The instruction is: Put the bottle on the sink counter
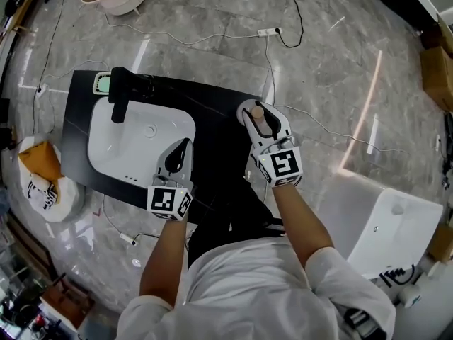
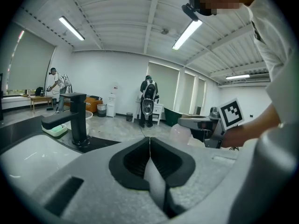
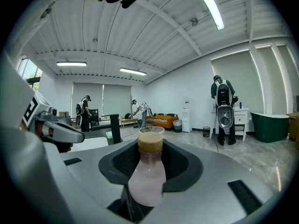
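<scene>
While your right gripper is clamped on the upright pink, brown-capped bottle over the black sink counter, right of the white basin, setting down and releasing remain, and your left gripper is closed on nothing.

bottle body mostly hidden between fingers

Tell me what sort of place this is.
Probably a test hall or fixture showroom: the sink counter stands alone on marble floor, a spare basin lies nearby, cables trail around.
</scene>
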Demonstrator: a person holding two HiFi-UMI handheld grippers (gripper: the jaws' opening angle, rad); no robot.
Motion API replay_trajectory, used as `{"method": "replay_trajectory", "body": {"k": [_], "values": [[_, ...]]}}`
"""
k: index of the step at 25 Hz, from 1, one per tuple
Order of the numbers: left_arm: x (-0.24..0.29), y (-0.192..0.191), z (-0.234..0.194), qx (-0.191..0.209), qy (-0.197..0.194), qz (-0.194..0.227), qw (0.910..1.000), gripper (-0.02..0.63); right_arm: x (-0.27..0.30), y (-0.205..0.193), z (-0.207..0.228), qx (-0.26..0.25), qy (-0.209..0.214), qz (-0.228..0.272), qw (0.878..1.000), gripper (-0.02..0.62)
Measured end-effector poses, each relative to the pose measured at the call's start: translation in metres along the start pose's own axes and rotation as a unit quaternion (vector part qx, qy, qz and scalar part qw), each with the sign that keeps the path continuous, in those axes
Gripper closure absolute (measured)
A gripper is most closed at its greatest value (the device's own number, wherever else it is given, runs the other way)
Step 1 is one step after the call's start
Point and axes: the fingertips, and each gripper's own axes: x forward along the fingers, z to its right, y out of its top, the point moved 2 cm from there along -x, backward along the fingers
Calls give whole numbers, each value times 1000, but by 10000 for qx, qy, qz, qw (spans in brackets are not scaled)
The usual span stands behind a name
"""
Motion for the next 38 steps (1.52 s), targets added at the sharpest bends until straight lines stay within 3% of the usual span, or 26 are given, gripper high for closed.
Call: {"method": "replay_trajectory", "body": {"k": [19,38], "values": [[9,-28,-13,-200,281,-258,9991,589,51,-49,-2,-214,347,-344,9986,454],[-4,-33,10,-397,97,-152,9990,589,45,-53,-7,-110,463,-407,9980,449]]}}
